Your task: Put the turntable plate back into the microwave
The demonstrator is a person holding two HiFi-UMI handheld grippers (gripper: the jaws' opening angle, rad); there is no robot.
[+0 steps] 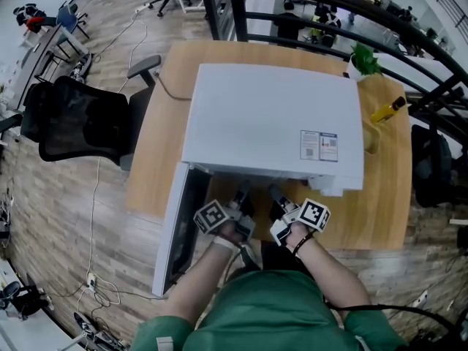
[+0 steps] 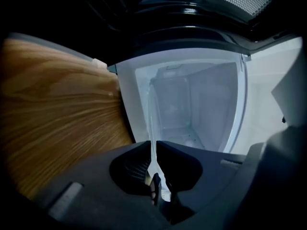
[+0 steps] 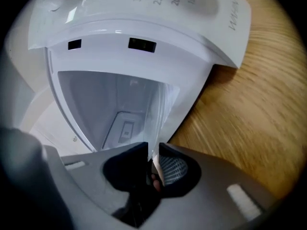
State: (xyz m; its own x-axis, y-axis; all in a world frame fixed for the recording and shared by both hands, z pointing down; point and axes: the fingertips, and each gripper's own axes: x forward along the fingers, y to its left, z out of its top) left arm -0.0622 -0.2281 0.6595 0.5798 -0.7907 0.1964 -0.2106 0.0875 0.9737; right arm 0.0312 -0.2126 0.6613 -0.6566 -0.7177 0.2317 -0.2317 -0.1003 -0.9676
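Left gripper (image 2: 153,143): we see it clamped on the glass turntable plate (image 2: 152,119).
Right gripper (image 3: 154,144): jaws slightly apart around the plate's rim.
Plate location: mouth of the open microwave (image 1: 270,119) on the bench (image 1: 380,203).

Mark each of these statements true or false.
1. The door of the microwave stands open. True.
2. The turntable plate lies on top of the microwave. False: it is between the jaws of the left claw and the right claw, at the open cavity.
3. The left claw grips the plate. True.
4. The microwave stands on the floor. False: it stands on the wooden table.
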